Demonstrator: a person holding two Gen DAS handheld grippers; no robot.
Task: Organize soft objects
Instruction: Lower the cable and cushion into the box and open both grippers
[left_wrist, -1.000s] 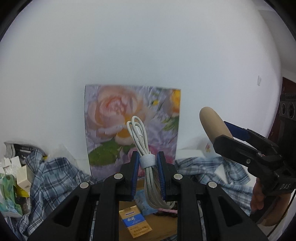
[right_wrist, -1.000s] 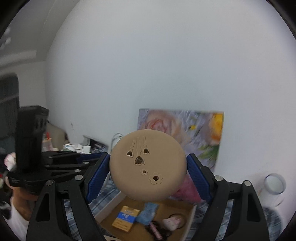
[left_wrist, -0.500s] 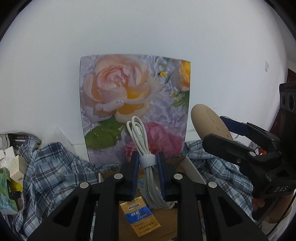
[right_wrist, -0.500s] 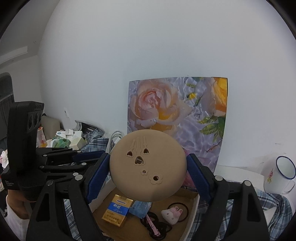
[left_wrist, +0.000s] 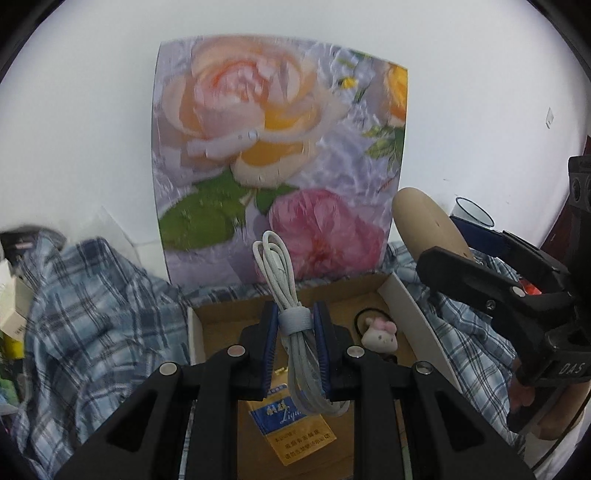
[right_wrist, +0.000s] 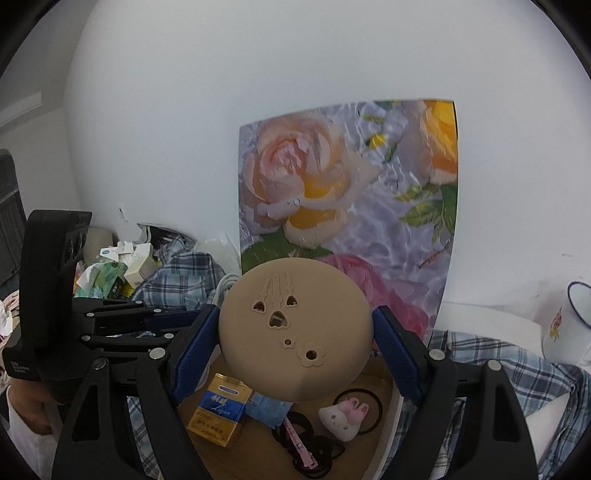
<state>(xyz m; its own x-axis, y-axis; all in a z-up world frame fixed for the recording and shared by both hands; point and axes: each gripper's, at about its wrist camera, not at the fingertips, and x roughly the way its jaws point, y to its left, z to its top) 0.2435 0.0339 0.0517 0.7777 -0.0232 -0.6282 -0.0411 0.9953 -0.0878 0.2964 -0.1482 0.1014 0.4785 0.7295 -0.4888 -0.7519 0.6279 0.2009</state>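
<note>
We held a coiled white cable (left_wrist: 286, 325) in our left gripper (left_wrist: 294, 343) and a tan round disc (right_wrist: 295, 328) in our right gripper (right_wrist: 295, 332), both above the cardboard box (left_wrist: 221, 317).

Blue-and-yellow packet (left_wrist: 295, 430) in cardboard box (left_wrist: 229, 321), at 6 o'clock under my left fingers: script word, roughly "Liqun"; Chinese lines too small to read. My right gripper (left_wrist: 436, 236) body, 4 o'clock: "DAS".

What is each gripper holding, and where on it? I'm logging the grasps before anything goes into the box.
The left gripper clamps the coiled white cable at its grey strap. The right gripper grips the tan round disc by its opposite edges.
</note>
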